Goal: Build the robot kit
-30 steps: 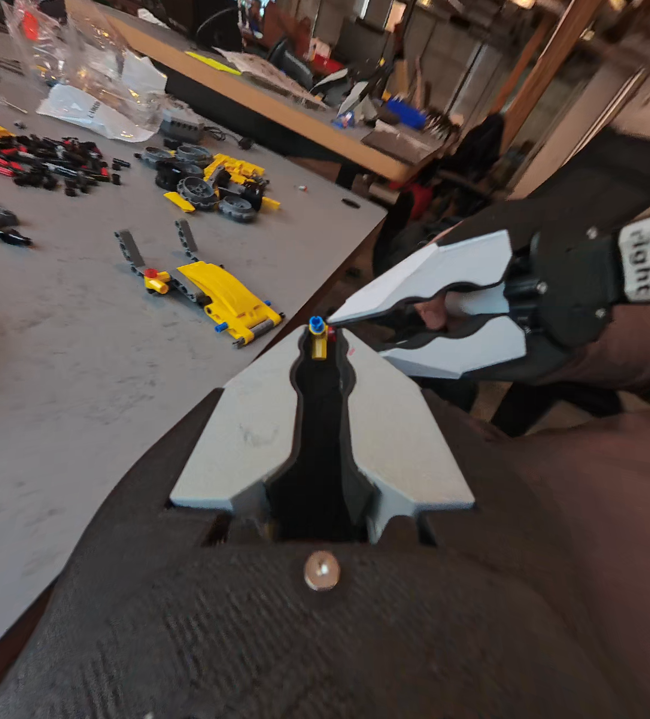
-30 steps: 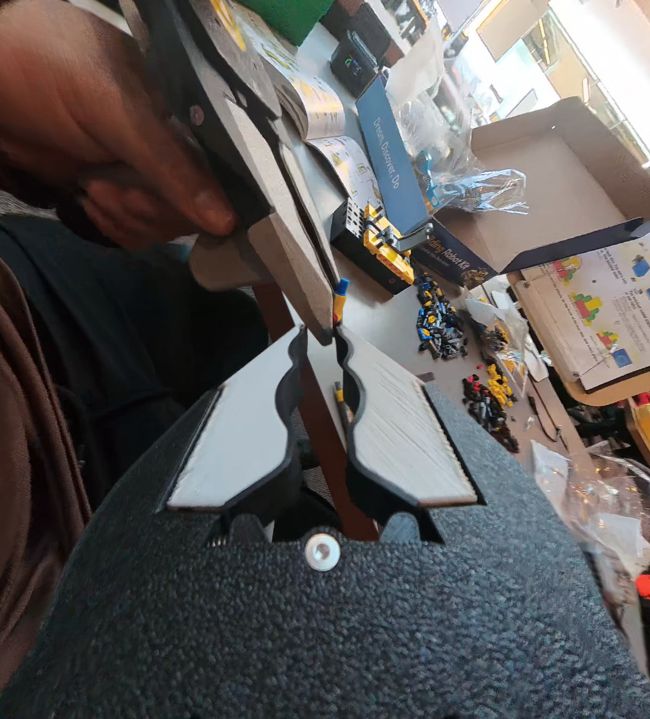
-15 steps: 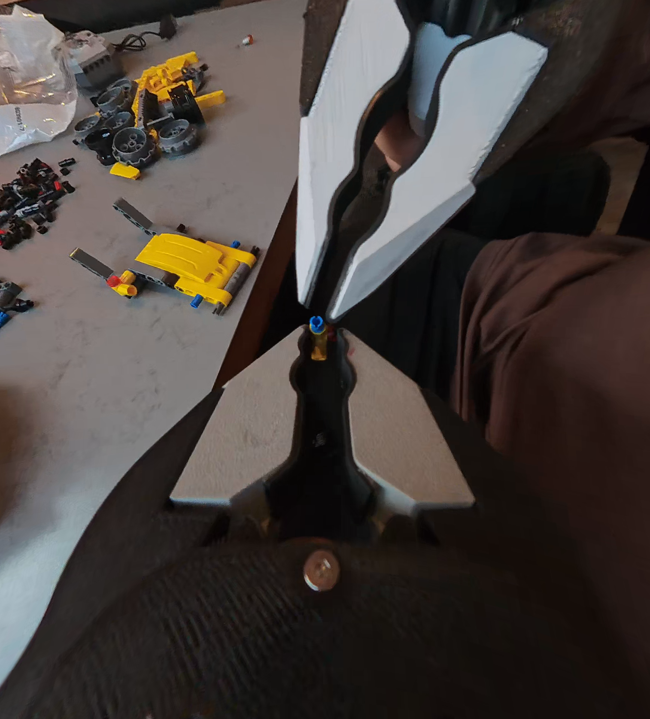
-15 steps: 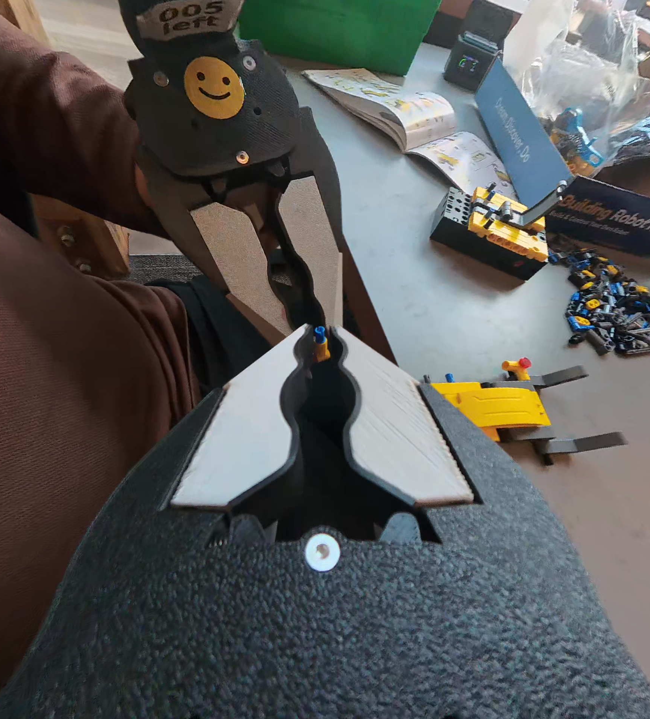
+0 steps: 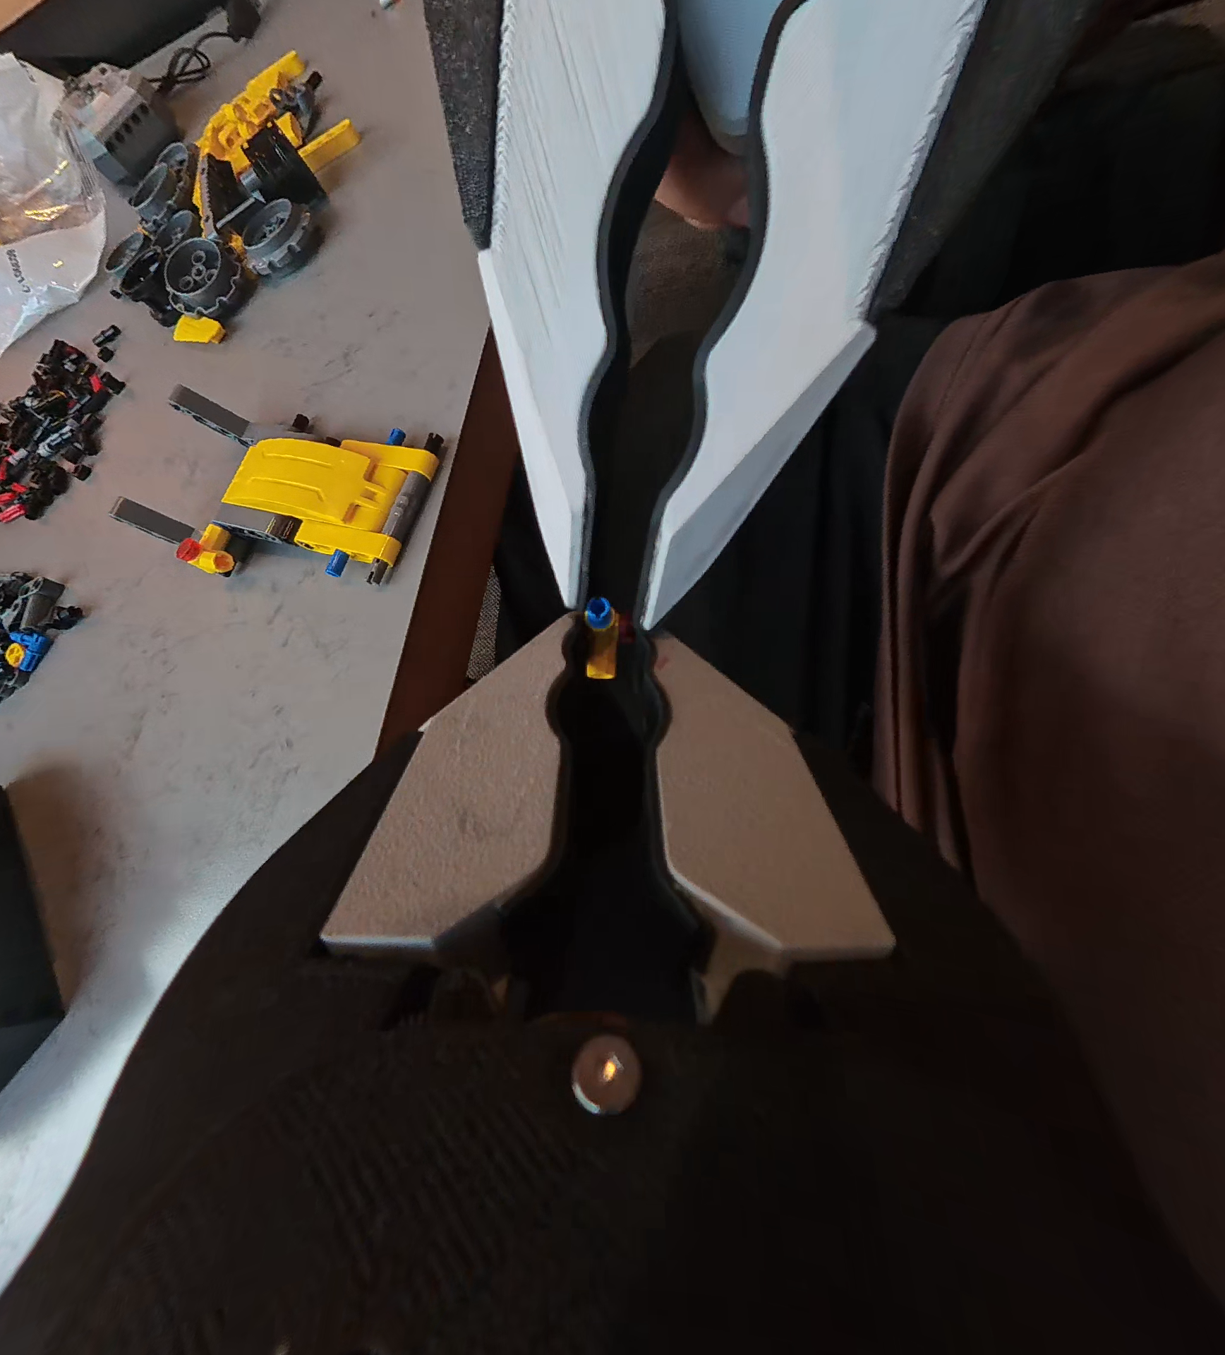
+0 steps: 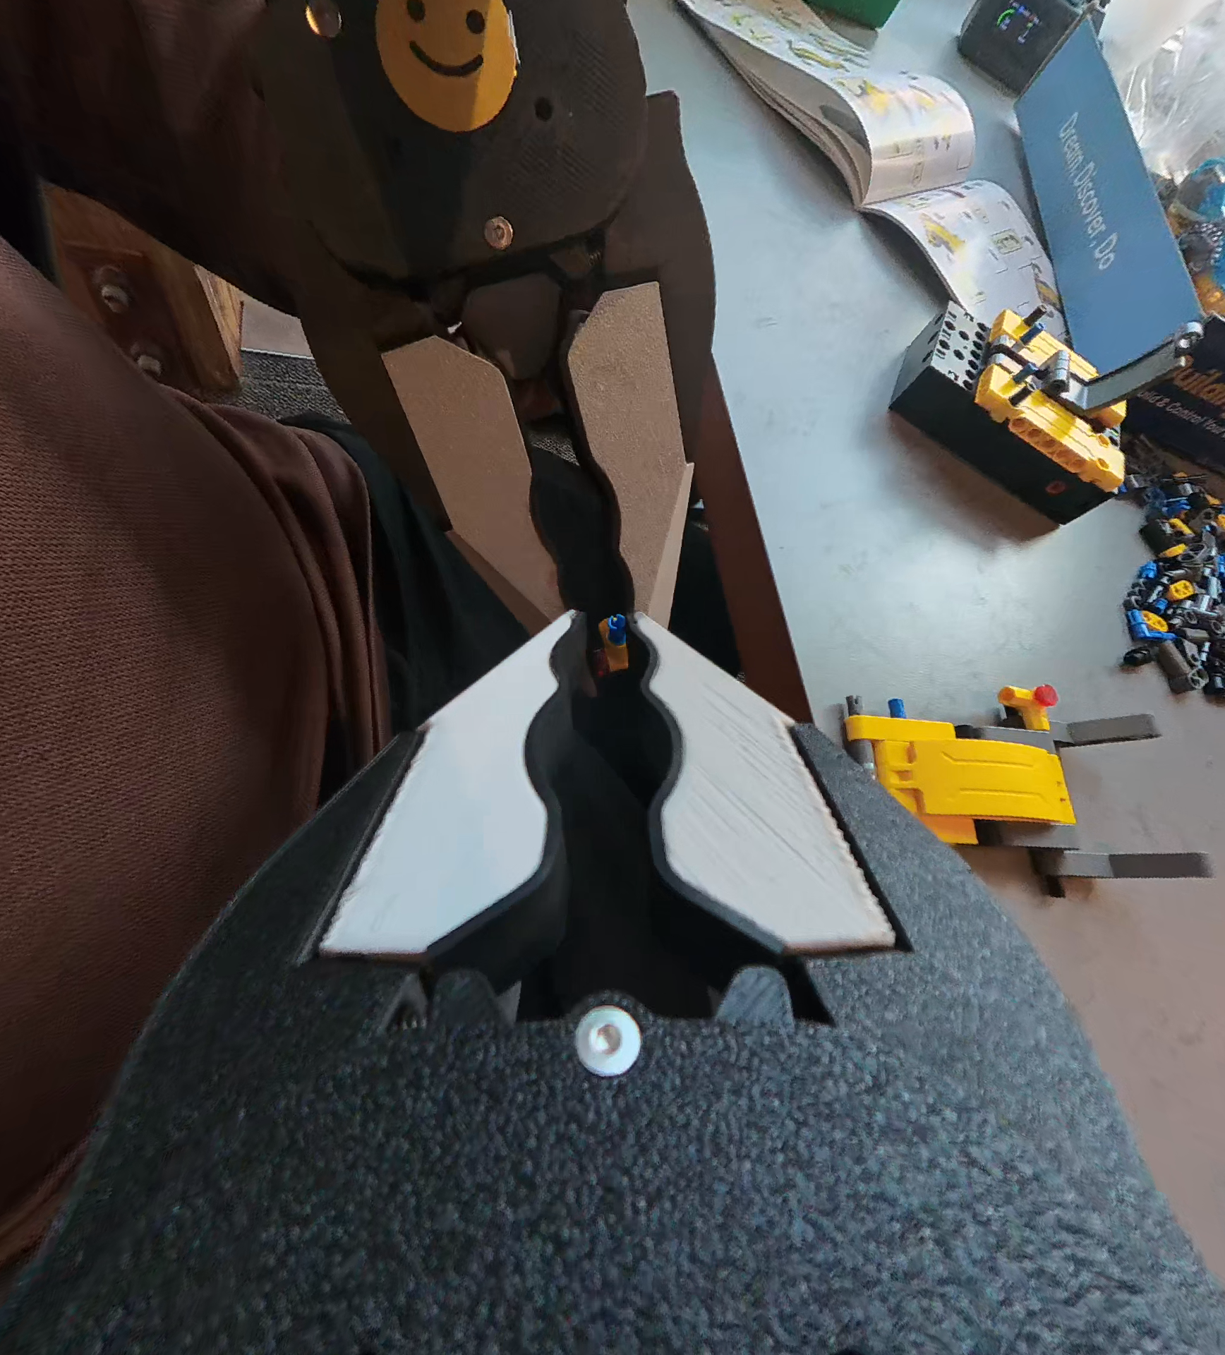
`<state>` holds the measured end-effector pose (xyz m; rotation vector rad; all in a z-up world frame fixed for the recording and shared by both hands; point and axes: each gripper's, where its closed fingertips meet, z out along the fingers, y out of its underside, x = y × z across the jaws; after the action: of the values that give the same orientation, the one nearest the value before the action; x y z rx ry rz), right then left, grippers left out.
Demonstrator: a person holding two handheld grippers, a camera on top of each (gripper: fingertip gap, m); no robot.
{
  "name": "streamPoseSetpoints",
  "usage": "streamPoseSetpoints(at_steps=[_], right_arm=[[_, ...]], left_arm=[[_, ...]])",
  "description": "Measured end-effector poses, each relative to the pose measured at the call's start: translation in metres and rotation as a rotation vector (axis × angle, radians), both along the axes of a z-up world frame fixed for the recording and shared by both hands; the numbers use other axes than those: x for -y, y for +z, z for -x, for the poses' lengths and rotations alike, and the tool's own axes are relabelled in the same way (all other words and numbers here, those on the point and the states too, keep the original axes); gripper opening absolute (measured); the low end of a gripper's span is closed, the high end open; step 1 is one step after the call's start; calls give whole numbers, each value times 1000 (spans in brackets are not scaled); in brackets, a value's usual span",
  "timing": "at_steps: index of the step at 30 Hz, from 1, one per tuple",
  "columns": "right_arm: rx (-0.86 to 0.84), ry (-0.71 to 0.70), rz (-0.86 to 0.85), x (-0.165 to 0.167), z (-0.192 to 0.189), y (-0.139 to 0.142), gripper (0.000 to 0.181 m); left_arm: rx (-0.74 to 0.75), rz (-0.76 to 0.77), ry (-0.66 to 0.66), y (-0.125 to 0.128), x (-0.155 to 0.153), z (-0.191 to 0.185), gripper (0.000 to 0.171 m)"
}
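My left gripper [image 5: 608,634] is shut on a small yellow piece [image 5: 601,649] with a blue pin and a red bit, held off the table's edge above a person's lap. My right gripper [image 6: 604,619] faces it tip to tip. Its jaws stand a narrow gap apart, with the piece's pin end [image 6: 614,649] between its fingertips. In the left wrist view the right gripper [image 5: 611,612] comes down from the top. In the right wrist view the left gripper [image 6: 598,601], with a yellow smiley disc on it, comes down from the top.
On the grey table [image 5: 243,733] lie a yellow panel assembly with grey beams [image 5: 316,498], a heap of wheels [image 5: 206,242], piles of small pins [image 6: 1211,608], a black block with yellow bricks [image 6: 1013,432], an open booklet [image 6: 888,125] and plastic bags [image 5: 8,220]. Brown clothing [image 5: 1071,660] fills the right. Left and right tips are no more than a few centimetres apart.
The right gripper has swung from the side to meet the left gripper head-on, and its tips have come around the held piece. The left gripper has kept its hold.
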<state>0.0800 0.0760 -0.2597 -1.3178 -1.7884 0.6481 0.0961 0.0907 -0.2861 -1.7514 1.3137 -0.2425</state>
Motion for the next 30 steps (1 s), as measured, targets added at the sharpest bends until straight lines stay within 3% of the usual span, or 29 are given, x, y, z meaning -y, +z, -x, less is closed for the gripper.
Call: streamPoseSetpoints(at_steps=[10, 18, 24, 30], right_arm=[[5, -5, 41, -1, -1, -2, 4], [5, -60, -66, -7, 3, 6, 3], [24, -47, -116, -4, 4, -3, 4], [31, -24, -184, -1, 4, -3, 5]], left_arm=[[-26, -20, -15, -3, 1, -1, 9], [56, 34, 24, 4, -4, 2, 9], [-75, -49, 26, -4, -4, 3, 9], [-77, -48, 1, -4, -1, 2, 9]])
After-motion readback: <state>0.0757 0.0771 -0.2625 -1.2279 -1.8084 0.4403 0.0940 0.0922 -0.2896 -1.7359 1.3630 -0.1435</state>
